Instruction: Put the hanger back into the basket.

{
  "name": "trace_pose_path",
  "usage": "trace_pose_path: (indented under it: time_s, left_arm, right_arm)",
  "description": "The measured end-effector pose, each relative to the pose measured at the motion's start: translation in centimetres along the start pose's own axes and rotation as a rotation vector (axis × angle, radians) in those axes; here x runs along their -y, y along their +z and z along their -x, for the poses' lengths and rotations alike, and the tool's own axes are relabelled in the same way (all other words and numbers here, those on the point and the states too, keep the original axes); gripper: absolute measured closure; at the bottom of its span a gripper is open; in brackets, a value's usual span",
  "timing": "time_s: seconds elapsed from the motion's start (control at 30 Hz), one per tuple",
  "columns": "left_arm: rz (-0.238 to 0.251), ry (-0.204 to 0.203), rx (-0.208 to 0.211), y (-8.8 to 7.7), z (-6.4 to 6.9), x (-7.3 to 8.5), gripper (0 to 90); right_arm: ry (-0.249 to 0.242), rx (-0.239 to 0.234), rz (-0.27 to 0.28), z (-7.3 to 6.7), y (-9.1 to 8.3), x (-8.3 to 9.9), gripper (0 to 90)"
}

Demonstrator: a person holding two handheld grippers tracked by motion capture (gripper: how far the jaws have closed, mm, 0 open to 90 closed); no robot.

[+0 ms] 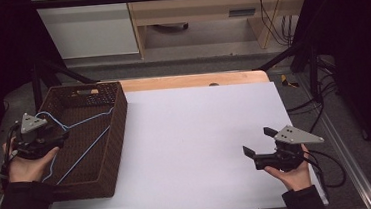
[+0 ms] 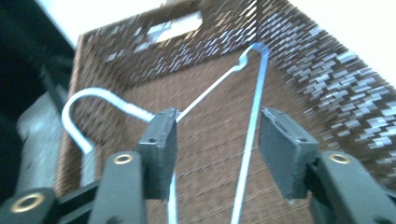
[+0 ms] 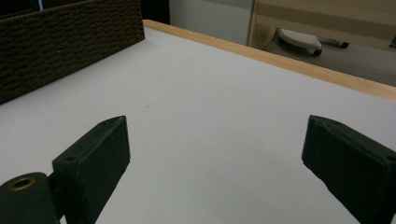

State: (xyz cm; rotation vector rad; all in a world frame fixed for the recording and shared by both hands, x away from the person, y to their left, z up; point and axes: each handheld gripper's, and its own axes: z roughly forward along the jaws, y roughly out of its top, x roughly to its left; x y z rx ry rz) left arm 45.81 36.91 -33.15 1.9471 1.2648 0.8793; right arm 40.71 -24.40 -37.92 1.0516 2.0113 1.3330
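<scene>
A pale blue wire hanger (image 1: pixel 84 152) lies tilted inside a dark brown woven basket (image 1: pixel 119 119) at the table's left. My left gripper (image 1: pixel 63 139) hovers over the basket's left rim, held in a hand. In the left gripper view its jaws (image 2: pixel 217 149) stand apart; one hanger wire (image 2: pixel 252 121) runs through the gap and the hook curls off beside the left pad, neither pad pressing on it. My right gripper (image 1: pixel 259 141) is open above the white tabletop (image 1: pixel 196 134) at the front right, with nothing between its jaws (image 3: pixel 215 154).
The basket wall (image 3: pixel 65 42) stands far left in the right gripper view. A wooden strip (image 1: pixel 191 80) edges the table's far side. Black frame bars and cables (image 1: pixel 318 99) run along the right.
</scene>
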Motion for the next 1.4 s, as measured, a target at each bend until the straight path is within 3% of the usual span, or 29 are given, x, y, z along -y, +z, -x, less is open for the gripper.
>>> trace_pose_path:
  time_s: [0.23,0.27,0.3,0.33,0.43,0.47,0.77,1.03,1.3,1.4]
  left_arm:
    - [0.155,-0.023,0.106,-2.0,3.5,-0.4,34.2]
    - [0.188,-0.021,0.139,-2.4,4.5,-0.4,31.3]
    - [0.188,-0.021,0.139,-2.4,4.5,-0.4,29.8]
    - [0.213,-0.012,0.153,-2.6,5.6,-0.4,28.6]
    - [0.234,-0.019,0.180,-2.7,6.6,-0.3,23.3]
    - [0.256,-0.032,0.219,-2.7,7.5,-0.1,22.0]
    - [0.289,-0.019,0.317,-2.5,10.9,0.9,15.7]
    - [0.289,-0.001,0.378,-1.1,13.6,2.0,12.0]
    - [0.286,-0.017,0.391,-0.1,14.1,2.8,10.9]
    - [0.291,-0.015,0.368,0.0,14.1,2.9,11.1]
  right_arm:
    - [0.008,-0.002,0.012,0.1,-0.2,-0.1,7.8]
    - [0.007,-0.002,0.016,0.1,-0.2,-0.1,7.6]
    - [0.008,-0.001,0.017,0.1,-0.2,-0.1,7.5]
    - [0.006,-0.002,0.020,0.1,-0.2,-0.1,7.5]
    - [0.012,-0.006,0.024,0.1,-0.3,0.0,7.4]
    - [0.014,-0.008,0.030,0.1,-0.3,-0.1,7.4]
    - [0.021,-0.018,0.042,0.3,-0.5,0.0,7.4]
    - [0.025,-0.025,0.053,0.4,-0.6,0.2,7.0]
    - [0.040,-0.027,0.045,0.6,-0.6,0.6,6.9]
    - [0.037,-0.029,0.043,0.7,-0.5,0.6,6.9]
